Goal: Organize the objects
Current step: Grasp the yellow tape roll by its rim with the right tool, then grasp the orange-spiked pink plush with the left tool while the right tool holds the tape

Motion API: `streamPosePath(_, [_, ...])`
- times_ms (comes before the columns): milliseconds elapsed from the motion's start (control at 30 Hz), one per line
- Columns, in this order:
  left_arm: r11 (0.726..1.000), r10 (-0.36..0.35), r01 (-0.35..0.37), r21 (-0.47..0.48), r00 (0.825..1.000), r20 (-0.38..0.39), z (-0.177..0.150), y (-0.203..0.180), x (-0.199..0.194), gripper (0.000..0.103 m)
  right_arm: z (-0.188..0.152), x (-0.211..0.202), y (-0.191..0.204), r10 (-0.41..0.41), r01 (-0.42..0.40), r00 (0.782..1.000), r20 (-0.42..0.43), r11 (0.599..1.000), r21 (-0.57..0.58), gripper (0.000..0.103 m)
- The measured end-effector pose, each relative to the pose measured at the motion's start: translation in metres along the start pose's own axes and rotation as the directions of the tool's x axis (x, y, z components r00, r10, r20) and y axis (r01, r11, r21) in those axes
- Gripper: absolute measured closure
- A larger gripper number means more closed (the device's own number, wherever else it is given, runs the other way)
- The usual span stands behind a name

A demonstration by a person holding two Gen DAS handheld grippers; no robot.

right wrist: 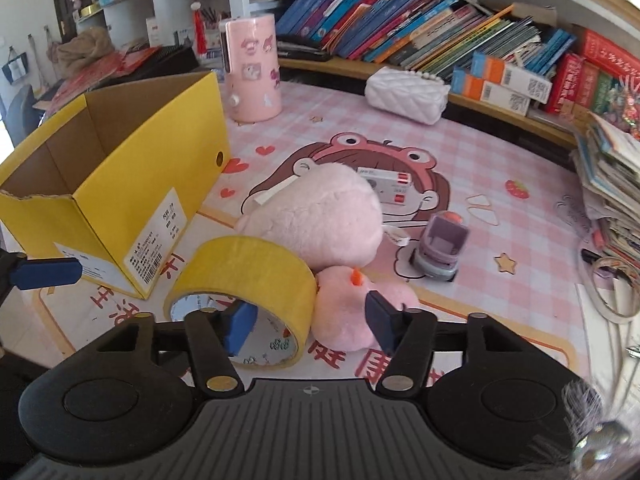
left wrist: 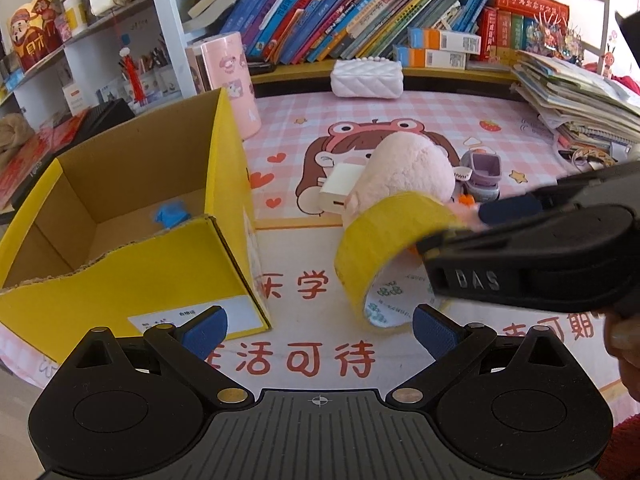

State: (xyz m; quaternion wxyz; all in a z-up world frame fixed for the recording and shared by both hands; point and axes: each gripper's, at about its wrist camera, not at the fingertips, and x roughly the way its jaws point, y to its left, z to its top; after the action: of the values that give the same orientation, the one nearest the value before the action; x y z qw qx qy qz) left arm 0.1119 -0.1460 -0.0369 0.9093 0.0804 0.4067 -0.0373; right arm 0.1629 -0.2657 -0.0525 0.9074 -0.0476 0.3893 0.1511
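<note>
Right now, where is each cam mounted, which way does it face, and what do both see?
Left wrist: sits on the left tongs, looking down and forward at the yellow box and tape roll; the right tongs reach in from the right.
Right wrist: sits on the right tongs, straddling the tape roll's wall beside the pink plush; one left pad shows at the left edge.
Shared: box, tape, plush, bookshelf.

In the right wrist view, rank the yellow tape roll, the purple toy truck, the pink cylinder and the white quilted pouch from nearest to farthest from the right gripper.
1. Yellow tape roll: at the right gripper, one finger inside its ring.
2. Purple toy truck: mid-mat, to the right.
3. Pink cylinder: far left, behind the yellow box.
4. White quilted pouch: at the back, by the shelf; roughly level with the cylinder, too close to call.
</note>
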Motion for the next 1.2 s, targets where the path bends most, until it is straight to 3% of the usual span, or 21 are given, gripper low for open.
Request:
streamPosePath(67, [1.000, -0.003, 0.003, 0.007, 1.000, -0.003, 0.000, -0.002, 0.000, 0.003, 0.001, 0.000, 0.001, 0.002, -0.001, 0.999, 0.044, 1.000, -0.021, 0.065])
streamPosePath(100, [1.000, -0.006, 0.006, 0.013, 1.000, 0.000, 0.001, -0.003, 0.000, 0.003, 0.002, -0.002, -0.001, 0.025, -0.024, 0.998, 0.058, 1.000, -0.017, 0.082])
streamPosePath(133, [1.000, -0.012, 0.012, 0.020, 1.000, 0.004, 0.001, -0.005, -0.001, 0.003, 0.003, -0.004, -0.004, 0.035, -0.035, 0.997, 0.070, 0.999, 0.007, 0.086])
streamPosePath(333, [0.997, -0.062, 0.060, 0.047, 0.998, 0.025, 0.006, -0.019, -0.001, 0.003, 0.007, -0.040, -0.036, 0.025, -0.060, 0.976, 0.218, 0.986, 0.154, 0.092])
streamPosePath(467, [0.994, -0.100, 0.098, 0.058, 0.994, 0.038, 0.015, -0.033, 0.004, 0.003, 0.006, -0.066, -0.063, -0.055, -0.010, 0.961, 0.269, 0.973, 0.232, 0.092])
streamPosePath(600, [0.991, -0.125, 0.123, 0.054, 0.991, 0.041, 0.022, -0.049, 0.011, 0.003, -0.004, -0.078, -0.085, -0.178, 0.100, 0.954, 0.240, 0.947, 0.307, 0.092])
streamPosePath(733, [0.986, -0.155, 0.152, 0.063, 0.987, 0.037, 0.029, -0.065, 0.020, 0.006, -0.017, -0.080, -0.104, -0.268, 0.200, 0.950, 0.158, 0.915, 0.350, 0.092])
streamPosePath(933, [0.983, -0.158, 0.154, 0.096, 0.987, 0.027, 0.042, -0.088, 0.038, 0.014, -0.029, -0.084, -0.119, -0.291, 0.231, 0.949, 0.124, 0.905, 0.356, 0.092])
streamPosePath(1200, [0.988, -0.122, 0.123, 0.090, 0.992, -0.010, 0.053, -0.101, 0.070, 0.014, -0.027, -0.081, -0.123, -0.304, 0.256, 0.948, 0.097, 0.907, 0.335, 0.092])
